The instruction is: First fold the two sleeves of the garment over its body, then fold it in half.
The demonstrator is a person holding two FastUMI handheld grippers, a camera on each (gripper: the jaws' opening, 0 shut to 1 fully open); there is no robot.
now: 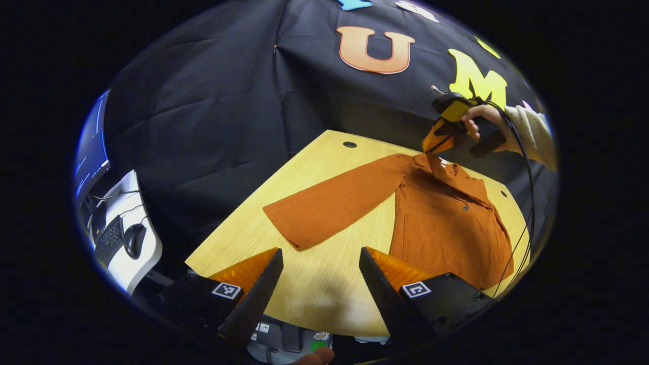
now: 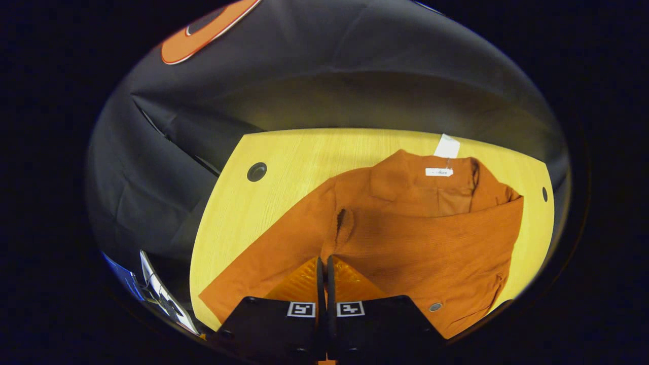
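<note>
My left gripper (image 1: 319, 263) is nearer: jaws wide open, empty, over bare tabletop (image 1: 324, 299). Shirt (image 1: 451, 223) lies ahead-right; its unfolded sleeve (image 1: 329, 203) runs straight toward me. Right gripper (image 2: 323, 268): jaws closed, on cloth I think, near the collar (image 2: 446, 177).

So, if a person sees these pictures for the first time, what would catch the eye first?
Probably the rust-orange shirt spread on the yellow wooden table, one sleeve stretched out flat to the side. Next, the right gripper held in a hand near the collar, and the left gripper open above the table's near edge.
</note>
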